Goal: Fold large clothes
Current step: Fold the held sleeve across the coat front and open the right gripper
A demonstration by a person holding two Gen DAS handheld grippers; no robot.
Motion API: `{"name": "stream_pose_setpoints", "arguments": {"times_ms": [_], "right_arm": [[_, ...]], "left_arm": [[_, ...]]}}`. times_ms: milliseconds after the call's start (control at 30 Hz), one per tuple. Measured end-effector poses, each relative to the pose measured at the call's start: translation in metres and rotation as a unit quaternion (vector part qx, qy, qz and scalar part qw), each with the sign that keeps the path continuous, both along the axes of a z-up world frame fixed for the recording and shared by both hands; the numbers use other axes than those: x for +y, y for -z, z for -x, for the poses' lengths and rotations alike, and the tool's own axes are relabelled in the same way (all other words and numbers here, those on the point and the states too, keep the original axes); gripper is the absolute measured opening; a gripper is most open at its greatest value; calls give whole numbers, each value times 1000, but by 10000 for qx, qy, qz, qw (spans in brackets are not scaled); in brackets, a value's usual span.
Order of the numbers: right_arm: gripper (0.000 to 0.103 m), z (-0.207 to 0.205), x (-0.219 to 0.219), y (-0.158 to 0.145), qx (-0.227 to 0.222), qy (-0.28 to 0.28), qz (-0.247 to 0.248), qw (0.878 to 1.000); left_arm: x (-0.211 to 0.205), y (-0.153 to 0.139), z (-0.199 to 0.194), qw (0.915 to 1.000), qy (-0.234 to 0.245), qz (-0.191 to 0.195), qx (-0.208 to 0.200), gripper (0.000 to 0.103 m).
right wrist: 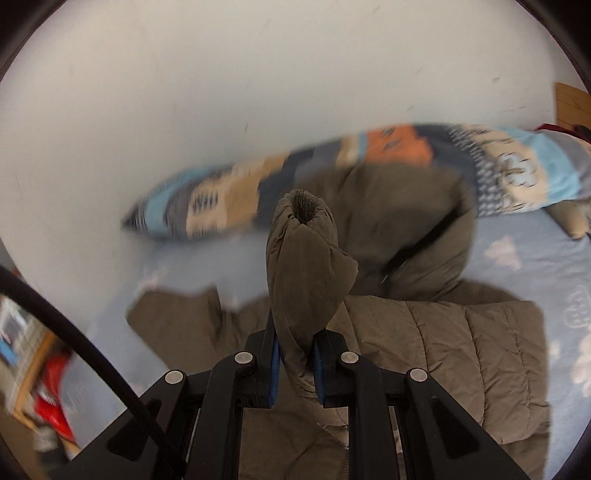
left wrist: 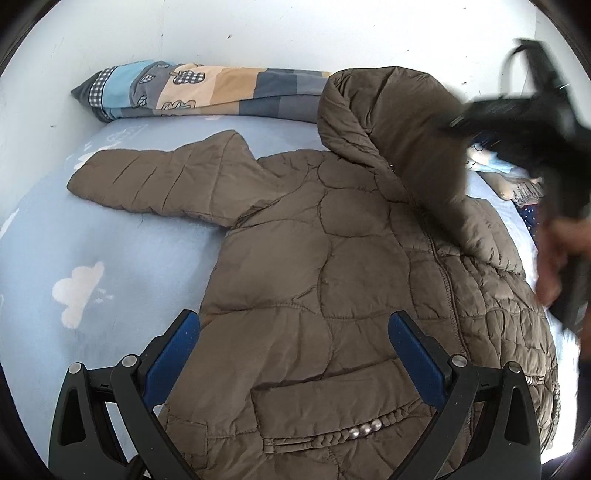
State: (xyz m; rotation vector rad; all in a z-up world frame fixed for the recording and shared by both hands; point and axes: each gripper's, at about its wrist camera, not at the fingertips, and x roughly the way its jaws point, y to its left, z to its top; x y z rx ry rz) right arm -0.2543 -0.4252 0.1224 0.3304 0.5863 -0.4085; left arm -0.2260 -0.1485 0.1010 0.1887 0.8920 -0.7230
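A brown quilted hooded jacket lies front up on a light blue bed sheet, its left sleeve spread out to the left. My left gripper is open and empty, hovering over the jacket's lower front near a pocket. My right gripper is shut on the other sleeve and holds its cuff end up above the jacket body. The right gripper also shows blurred at the right of the left wrist view.
A patchwork pillow lies along the white wall at the bed's far side; it also shows in the right wrist view. Wooden furniture and a red object stand off the bed at the left.
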Motion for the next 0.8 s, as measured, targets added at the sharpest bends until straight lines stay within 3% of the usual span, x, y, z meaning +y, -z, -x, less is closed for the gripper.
{"name": "stream_pose_setpoints", "arguments": {"times_ms": [167, 267, 333, 367, 400, 500, 567, 667, 800], "right_arm": [[16, -49, 10, 74, 793, -197, -47, 9966], [17, -64, 21, 99, 1078, -333, 12, 9936], [28, -70, 25, 115, 1271, -408, -35, 9911], [46, -76, 28, 124, 1421, -520, -177, 9883], [57, -81, 31, 131, 1501, -688, -361, 9856], [59, -79, 37, 121, 1417, -878, -372, 9853], [59, -72, 34, 101, 1073, -1038, -493, 9876], [69, -52, 15, 65, 511, -946, -693, 9918], [69, -30, -9, 37, 50, -1065, -1212, 9869]], "left_arm": [[3, 2, -1, 10000, -5, -36, 20, 102], [3, 4, -3, 9999, -18, -46, 91, 102], [3, 5, -4, 9999, -23, -40, 125, 102], [3, 5, -5, 9999, -28, -41, 129, 102], [4, 5, -5, 9999, -31, -40, 130, 102], [5, 2, -6, 9999, -46, 8, 136, 102], [6, 1, -6, 9999, -47, 40, 136, 102], [8, 1, -5, 9999, -63, 51, 139, 102], [6, 1, -5, 9998, -39, 53, 175, 102]]}}
